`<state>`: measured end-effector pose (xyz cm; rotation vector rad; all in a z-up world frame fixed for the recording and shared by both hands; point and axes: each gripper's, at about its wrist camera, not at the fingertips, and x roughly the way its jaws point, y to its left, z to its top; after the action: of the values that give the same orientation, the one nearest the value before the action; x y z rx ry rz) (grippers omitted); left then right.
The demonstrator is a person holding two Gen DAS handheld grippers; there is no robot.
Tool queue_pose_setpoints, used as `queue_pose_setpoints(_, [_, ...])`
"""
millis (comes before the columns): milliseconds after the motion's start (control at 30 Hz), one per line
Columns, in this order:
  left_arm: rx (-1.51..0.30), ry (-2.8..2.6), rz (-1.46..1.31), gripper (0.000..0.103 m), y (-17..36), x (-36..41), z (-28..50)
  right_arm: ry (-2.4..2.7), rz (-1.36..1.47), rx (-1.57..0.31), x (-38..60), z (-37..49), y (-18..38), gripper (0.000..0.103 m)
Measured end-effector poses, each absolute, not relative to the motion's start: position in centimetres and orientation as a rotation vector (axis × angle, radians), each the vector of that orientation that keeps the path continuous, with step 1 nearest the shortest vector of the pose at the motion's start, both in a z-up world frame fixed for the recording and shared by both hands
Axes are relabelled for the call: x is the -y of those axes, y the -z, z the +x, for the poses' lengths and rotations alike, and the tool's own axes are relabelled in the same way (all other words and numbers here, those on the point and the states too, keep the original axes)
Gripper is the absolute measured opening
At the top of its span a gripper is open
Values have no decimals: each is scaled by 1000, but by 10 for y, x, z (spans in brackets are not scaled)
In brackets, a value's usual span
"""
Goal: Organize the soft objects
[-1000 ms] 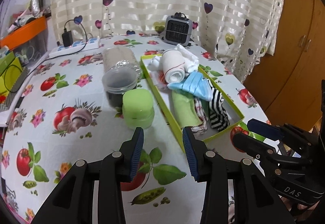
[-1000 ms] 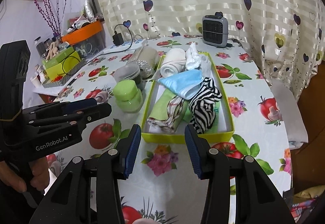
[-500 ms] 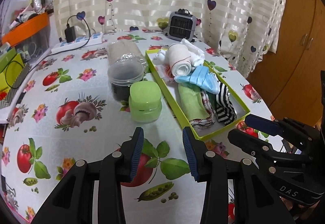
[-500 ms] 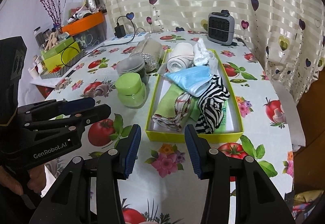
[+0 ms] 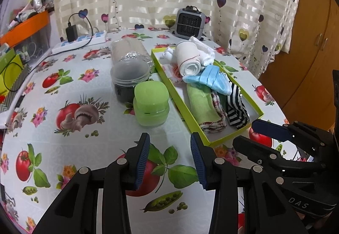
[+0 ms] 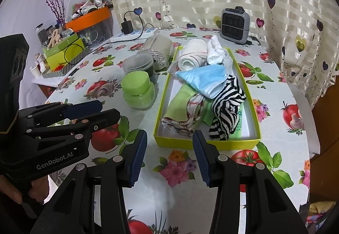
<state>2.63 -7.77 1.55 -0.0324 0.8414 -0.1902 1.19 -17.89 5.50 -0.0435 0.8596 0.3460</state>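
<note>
Here, through the left wrist view: left gripper (image 5: 169,157) held above the patterned tablecloth (image 5: 70,134), jaws parted and empty, nothing between the blue pads. Just ahead and slightly left, a green lidded jar (image 5: 151,104); behind that, a clear jar with dark contents (image 5: 129,81) and a clear container lying on its side (image 5: 129,51), all three bunched close, likely set aside as hard things outside the sorting. Ahead and to the right, a long yellow-green tray (image 5: 169,85) running away from the gripper, filled with the soft items: a rolled white bandage (image 5: 188,60) at the far end beside crumpled white cloth (image 5: 203,51), a light blue mask (image 5: 209,80) in the middle, a green cloth (image 5: 199,106) and a striped black-and-white fabric (image 5: 236,111) nearest. Far right, the right gripper (image 5: 254,134), also open, low beside the tray's near corner. Next, through the right wrist view: right gripper (image 6: 169,155) poised directly before the tray's (image 6: 203,142) near short wall, jaws wide and holding nothing. Straight ahead inside the tray, the green cloth (image 6: 182,104) with a red-trimmed edge and the striped fabric (image 6: 228,111) side by side, the mask (image 6: 201,80) draped over both, the bandage roll (image 6: 192,58) beyond. Off to the left, the left gripper (image 6: 101,111) level with the green jar (image 6: 138,91). Everything soft apparently gathered into the one tray already, loosely heaped rather than neatly laid; probably near the end, or about to straighten the pile.
</note>
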Motion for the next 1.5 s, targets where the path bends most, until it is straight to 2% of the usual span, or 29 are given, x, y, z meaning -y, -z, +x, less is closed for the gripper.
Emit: queue_pose_setpoints(1500, [-841,172,-7,39,-12,79,25,-350,-43,-868,176,12,-52,46])
